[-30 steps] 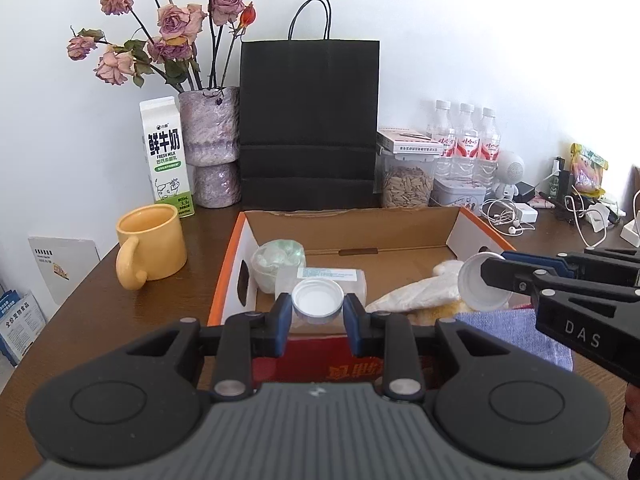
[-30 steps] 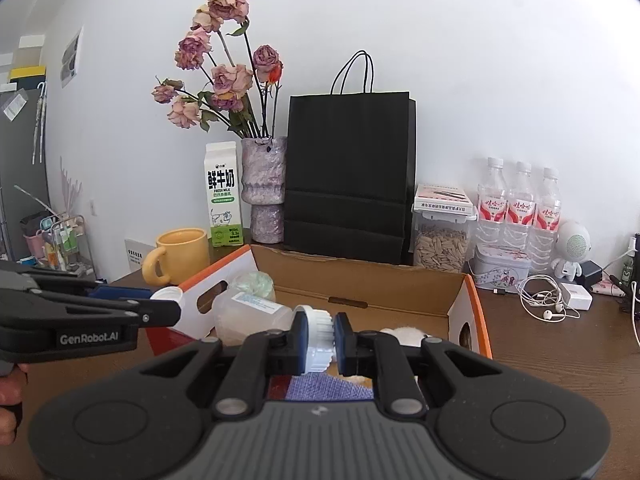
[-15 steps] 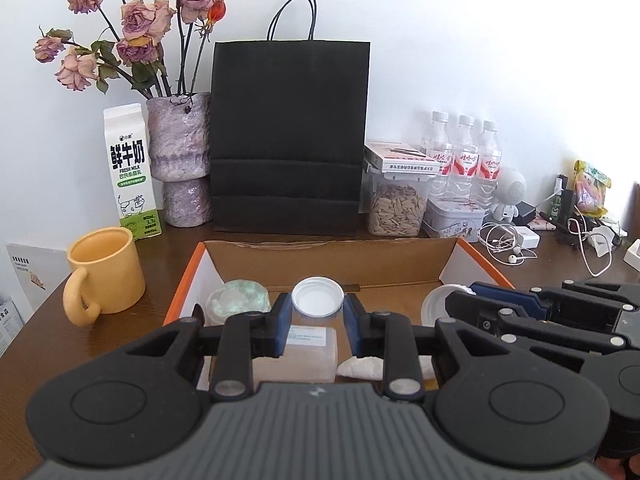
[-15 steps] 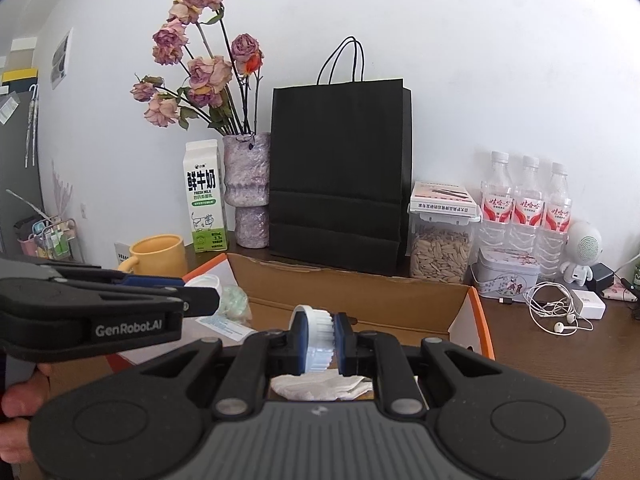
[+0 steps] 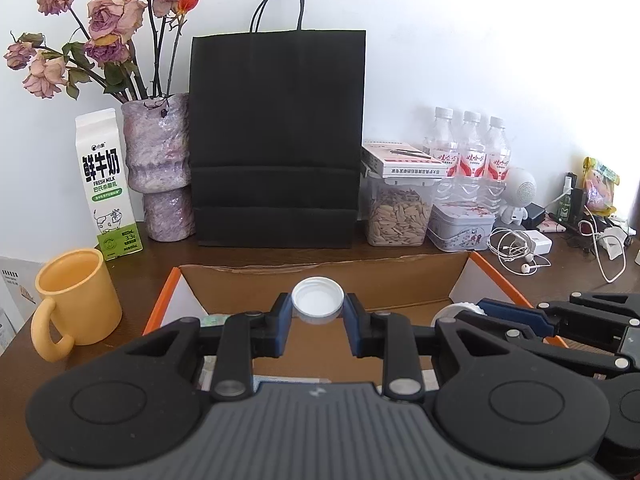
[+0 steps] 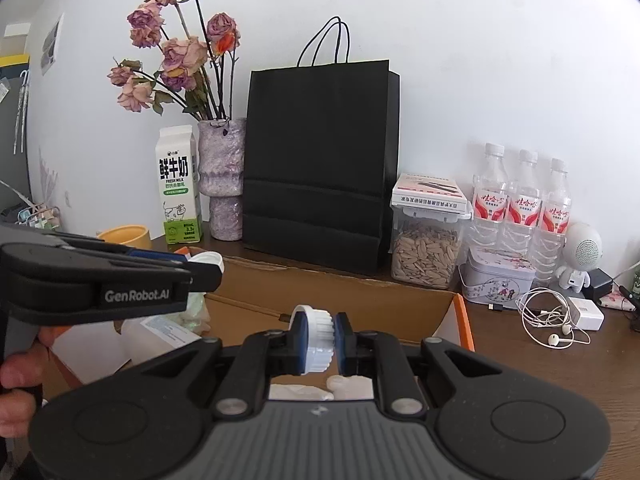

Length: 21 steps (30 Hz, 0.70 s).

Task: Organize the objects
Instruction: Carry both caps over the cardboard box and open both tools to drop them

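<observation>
While a cardboard box (image 5: 404, 276) sits open at the table's near edge, the left gripper (image 5: 317, 312) clamps a white bottle cap (image 5: 317, 300) flat and the right gripper (image 6: 319, 338) pinches a ribbed white cap (image 6: 318, 340) on edge, both above the box. A good next move likely means lowering each well inside the walls before letting go.

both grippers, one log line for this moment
left gripper: shut on cap | right gripper: shut on lid | both over box
</observation>
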Available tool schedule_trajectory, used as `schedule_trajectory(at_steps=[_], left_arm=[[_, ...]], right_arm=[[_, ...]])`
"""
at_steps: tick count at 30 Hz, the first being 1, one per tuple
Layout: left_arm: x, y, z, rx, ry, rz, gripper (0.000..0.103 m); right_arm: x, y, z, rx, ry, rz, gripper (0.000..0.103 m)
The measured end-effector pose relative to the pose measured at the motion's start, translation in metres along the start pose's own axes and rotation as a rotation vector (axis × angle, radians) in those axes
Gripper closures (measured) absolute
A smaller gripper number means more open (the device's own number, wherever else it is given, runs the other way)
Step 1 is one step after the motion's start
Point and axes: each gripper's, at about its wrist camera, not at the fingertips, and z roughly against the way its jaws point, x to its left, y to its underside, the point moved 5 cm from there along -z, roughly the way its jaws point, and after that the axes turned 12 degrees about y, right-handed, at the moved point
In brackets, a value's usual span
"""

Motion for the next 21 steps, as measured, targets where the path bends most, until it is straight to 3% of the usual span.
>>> schedule_trajectory(at_steps=[3,5,6,7,8,9,10,11,12,21], left_arm=[[0.002,0.001,-0.003,0.011,-0.005,-0.007,0.074],[0.002,0.003,-0.004,0.023,-0.018,-0.015,0.065],[0.003,0.004,-0.004,0.023,-0.025,-0.012,0.053],[0.006,0.003,-0.003,0.022,-0.034,-0.004,0.038],[0.008,0.003,-0.003,0.019,-0.045,0.005,0.018],[0.011,0.002,-0.001,0.013,-0.059,0.015,0.007],[0.014,0.001,0.0,0.002,-0.078,0.025,0.0],[0.016,0.0,0.002,-0.004,-0.093,0.031,0.0],[0.017,0.0,0.002,-0.001,-0.092,0.035,0.0],[0.014,0.002,-0.001,0.016,-0.081,0.03,0.0]], right_arm=[[0.0,0.002,-0.004,0.011,0.001,0.006,0.09],[0.0,0.004,-0.005,0.018,0.005,0.008,0.088],[0.0,0.005,-0.005,0.021,0.008,0.011,0.085],[0.0,0.006,-0.005,0.026,0.012,0.012,0.072],[-0.001,0.007,-0.005,0.027,0.018,0.011,0.052],[-0.001,0.008,-0.005,0.028,0.031,0.013,0.04],[-0.001,0.008,-0.006,0.028,0.044,0.018,0.021],[-0.001,0.008,-0.006,0.022,0.057,0.022,0.01],[-0.001,0.008,-0.006,0.016,0.064,0.023,0.008],[0.001,0.008,-0.006,0.022,0.057,0.028,0.007]])
